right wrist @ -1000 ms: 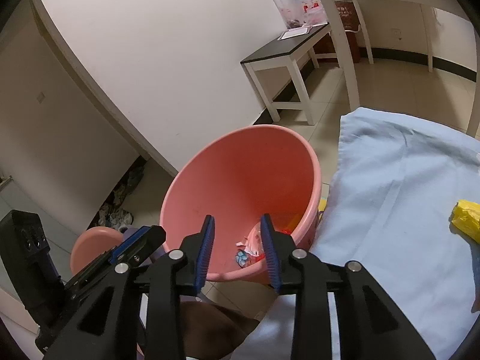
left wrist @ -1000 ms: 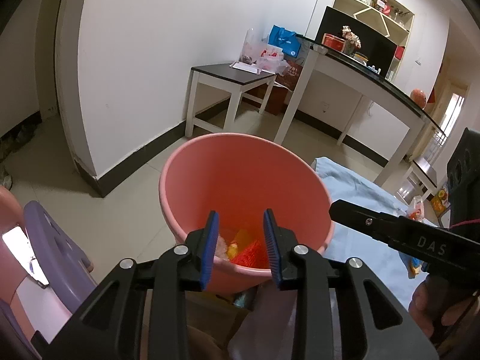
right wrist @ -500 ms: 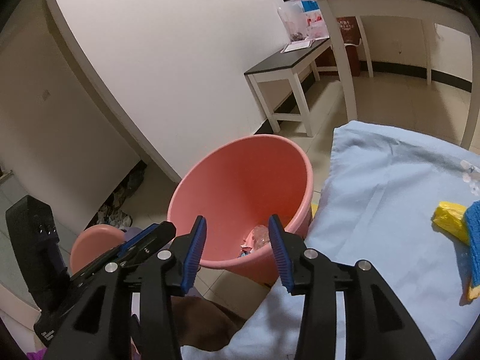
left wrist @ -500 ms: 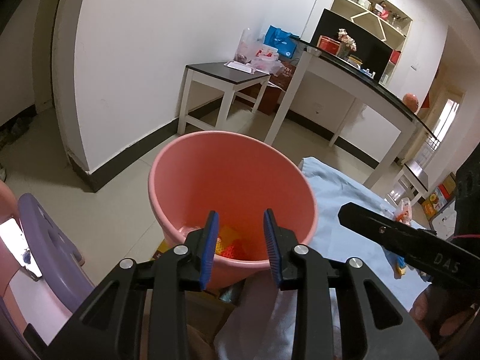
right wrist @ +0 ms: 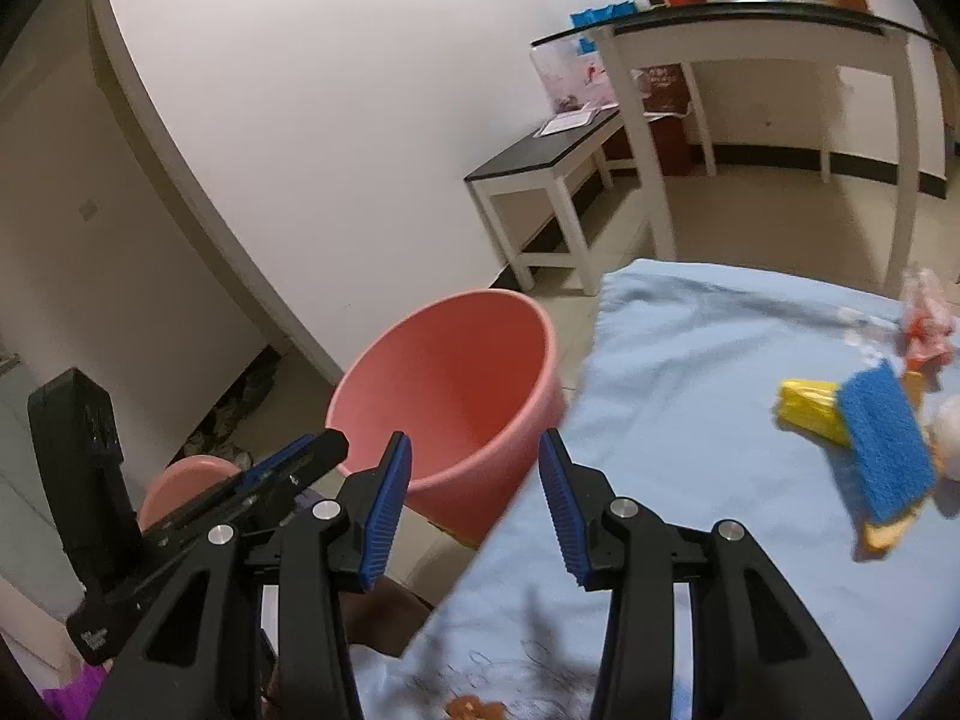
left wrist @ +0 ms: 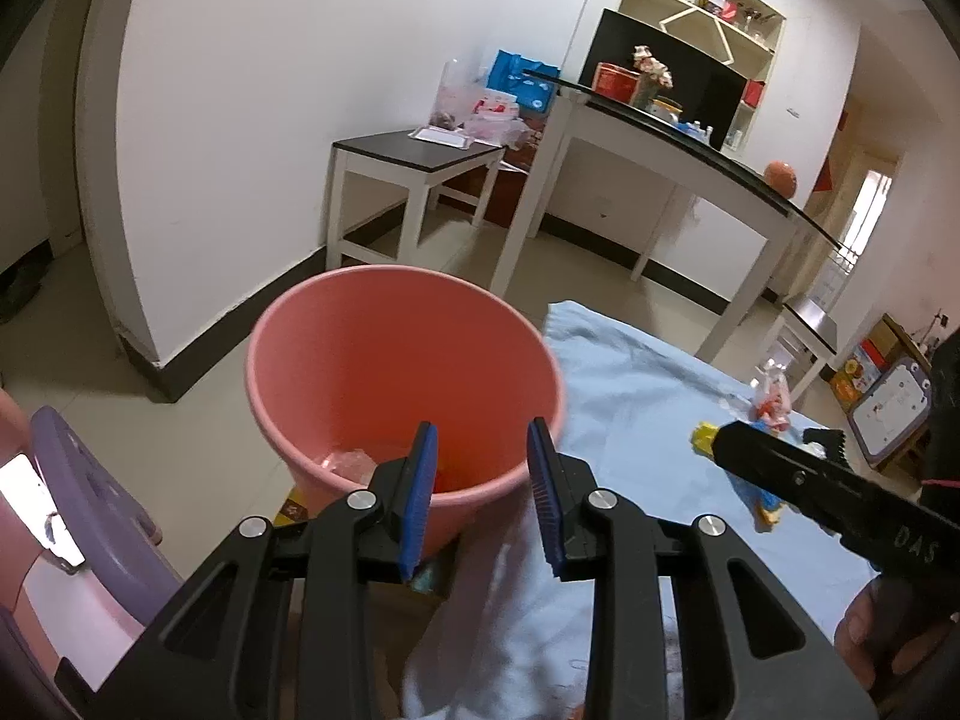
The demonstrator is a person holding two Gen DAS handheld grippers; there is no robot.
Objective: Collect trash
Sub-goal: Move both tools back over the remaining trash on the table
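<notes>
Right gripper [right wrist: 474,480], fingers spread and empty, is nearer the blue sponge [right wrist: 885,450], lying right of the bucket [right wrist: 444,372].

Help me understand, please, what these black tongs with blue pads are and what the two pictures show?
No robot here: a person holds one pair of hand tongs in each hand, each carrying a camera that looks along its fingers. One picture is from the left tongs, the other from the right tongs; each also catches the other pair at its edge. Both stand open and hold nothing. Ahead is a pink bucket with some trash in its bottom, standing beside a surface covered by a light blue cloth. On the cloth lie a blue sponge, a yellow wrapper and a reddish packet, still uncollected.
</notes>
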